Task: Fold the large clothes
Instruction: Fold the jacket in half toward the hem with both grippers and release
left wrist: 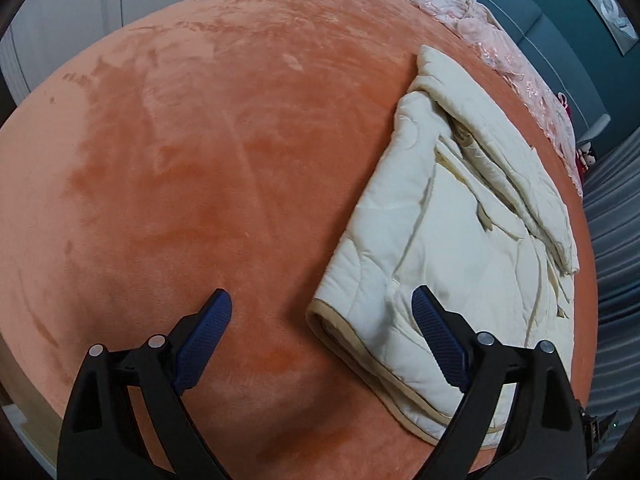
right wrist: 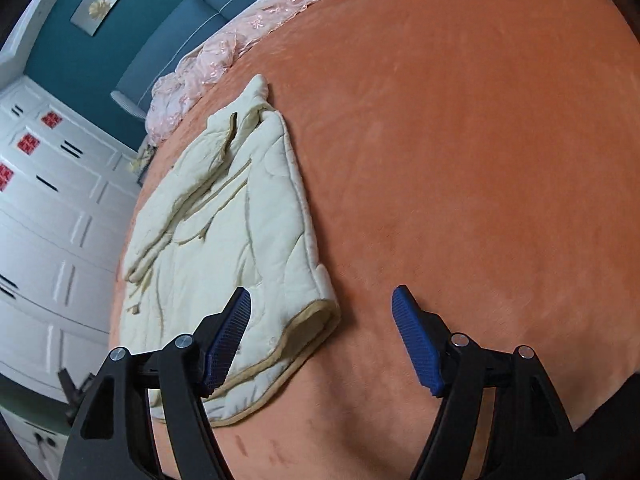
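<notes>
On the bed: cream quilted jacket (left wrist: pixel 452 240) (right wrist: pixel 224 240) lies folded on orange blanket (left wrist: pixel 200 160) (right wrist: pixel 460 140).
Left claw (left wrist: pixel 322 338): spread, empty, above jacket's hem.
Right claw (right wrist: pixel 322 338): spread, empty, over hem corner.

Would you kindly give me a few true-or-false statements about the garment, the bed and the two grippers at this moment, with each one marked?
1. The cream quilted garment lies folded on the orange blanket. True.
2. The left gripper is clamped on the garment. False: its jaws are wide apart and hold nothing.
3. The right gripper is open. True.
4. The garment lies in the middle of the bed. False: it lies near one edge, close to the pink lace fabric.
5. The garment has a tan trim along its edge. True.
</notes>
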Demonstrator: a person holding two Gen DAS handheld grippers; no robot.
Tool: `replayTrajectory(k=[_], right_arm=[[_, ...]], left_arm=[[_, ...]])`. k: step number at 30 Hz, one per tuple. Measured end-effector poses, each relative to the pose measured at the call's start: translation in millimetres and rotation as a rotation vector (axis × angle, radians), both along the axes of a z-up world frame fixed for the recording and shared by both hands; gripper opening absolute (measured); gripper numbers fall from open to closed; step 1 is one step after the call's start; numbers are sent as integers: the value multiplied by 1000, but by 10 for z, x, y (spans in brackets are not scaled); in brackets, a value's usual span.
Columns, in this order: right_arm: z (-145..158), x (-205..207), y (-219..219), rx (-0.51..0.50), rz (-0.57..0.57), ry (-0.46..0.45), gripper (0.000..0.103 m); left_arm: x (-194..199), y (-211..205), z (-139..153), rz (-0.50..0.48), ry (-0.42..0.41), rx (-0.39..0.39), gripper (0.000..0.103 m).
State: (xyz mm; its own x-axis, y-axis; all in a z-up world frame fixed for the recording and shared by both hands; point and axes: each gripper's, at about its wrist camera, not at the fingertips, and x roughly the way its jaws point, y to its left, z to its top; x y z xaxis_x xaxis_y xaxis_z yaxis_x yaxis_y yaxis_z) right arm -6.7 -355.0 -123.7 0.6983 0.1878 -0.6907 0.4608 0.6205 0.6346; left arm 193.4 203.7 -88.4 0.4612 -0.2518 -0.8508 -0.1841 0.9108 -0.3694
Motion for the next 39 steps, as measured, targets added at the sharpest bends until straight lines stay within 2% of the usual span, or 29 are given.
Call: replayTrajectory(k=[4,5,6,7,8,9,11,12,14,20,21,23,27,29,32,34,35,36,37,39], right_arm=[[-117,151,73,51,-32,2,72],[-126,187,82,60,-43,-5,71],[-119,218,90,71,-48,-14,62],[-118,254,95,82,-51,-11,55],[-120,303,105,92,-50,5,41],[-114,337,116,92,-48,18,25],[-66,363,138,67,-38,34,11],[-30,345,137,57,-38,32,9],[84,284,155,39,-29,11,7],[505,-65,229,-90,84,-21,4],[566,-160,250,-128,111,-13,0],[662,-407,279,-191,167,7,0],[712,-938,306,-240,277,61,0],[693,-1104,292,-243,278,69,1],[594,-1078,236,-207,216,65,15],[516,-940,211,-130,191,40,24],[486,-878,225,-110,183,26,38],[469,-812,240,-110,167,12,53],[453,-728,250,-116,149,-3,58],[389,-515,240,-103,109,-16,63]], left_arm=[[65,-61,-65,21,-4,-33,89],[91,-95,-65,19,-10,-30,84],[117,-128,-70,19,-2,-21,71],[142,-158,-69,14,2,-24,63],[138,-188,-62,8,12,-30,53],[142,-213,-49,5,20,-36,47],[110,-267,6,-8,21,-37,21],[80,-286,42,-14,13,-25,14],[-15,-300,155,-24,-12,5,8],[-433,-200,521,-85,-81,-4,3],[-525,-177,573,-98,-88,2,0],[-770,-129,670,-130,-86,25,0],[-1277,-38,787,-214,-69,60,0],[-1426,14,760,-212,-58,94,0],[-1418,79,708,-150,-72,77,0],[-1268,104,661,-109,-74,12,8],[-1184,103,640,-89,-78,2,23],[-1109,108,619,-80,-83,-2,49],[-1020,100,596,-67,-91,-1,59],[-841,98,543,-21,-107,9,66]])
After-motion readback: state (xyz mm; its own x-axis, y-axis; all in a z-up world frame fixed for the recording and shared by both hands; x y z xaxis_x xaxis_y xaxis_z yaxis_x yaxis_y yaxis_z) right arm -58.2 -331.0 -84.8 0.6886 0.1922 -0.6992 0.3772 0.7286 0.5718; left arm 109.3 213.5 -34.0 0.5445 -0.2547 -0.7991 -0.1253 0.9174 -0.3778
